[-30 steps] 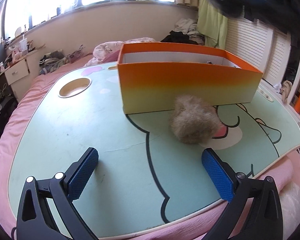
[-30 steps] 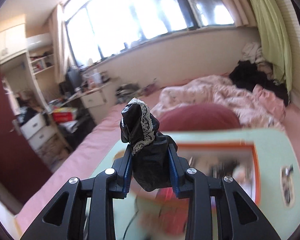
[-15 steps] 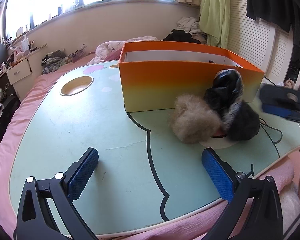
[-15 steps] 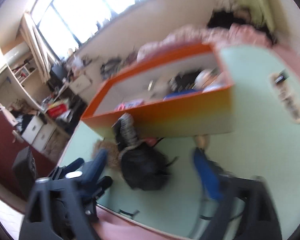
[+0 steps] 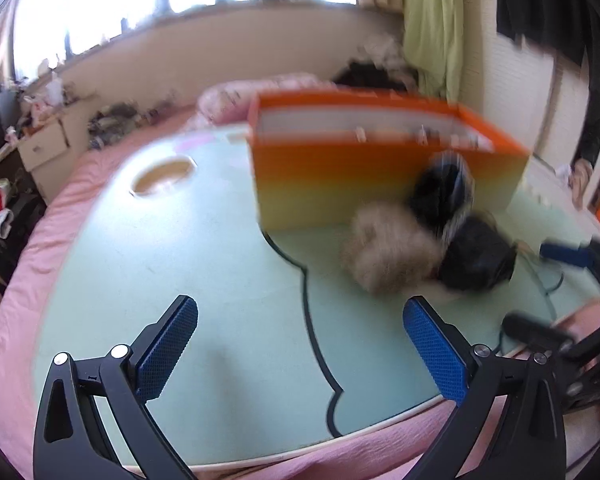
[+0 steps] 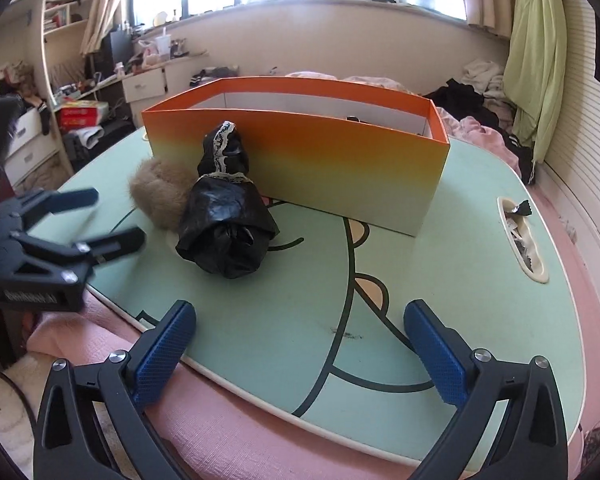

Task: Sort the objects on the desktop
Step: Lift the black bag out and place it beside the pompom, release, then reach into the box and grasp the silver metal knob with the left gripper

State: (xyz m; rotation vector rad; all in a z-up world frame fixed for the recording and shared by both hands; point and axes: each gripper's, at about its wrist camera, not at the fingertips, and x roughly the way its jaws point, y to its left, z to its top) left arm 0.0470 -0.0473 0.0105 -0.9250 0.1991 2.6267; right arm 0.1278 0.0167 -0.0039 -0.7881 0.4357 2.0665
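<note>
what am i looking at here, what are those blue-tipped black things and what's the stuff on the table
Each picture comes from a camera mounted on a hand-held gripper, looking out along its two blue-padded jaws; a person holds one in each hand. One view is from the left gripper, the other from the right gripper. Both have jaws open and hold nothing. On the green table stands an orange box. In front of it lie a black bundle with lace trim and a tan fur ball, touching each other. The left-hand view is blurred.

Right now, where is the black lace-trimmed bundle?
On the green table, left of centre in the right wrist view: black bundle against the orange box, touching the furry ball.
</note>
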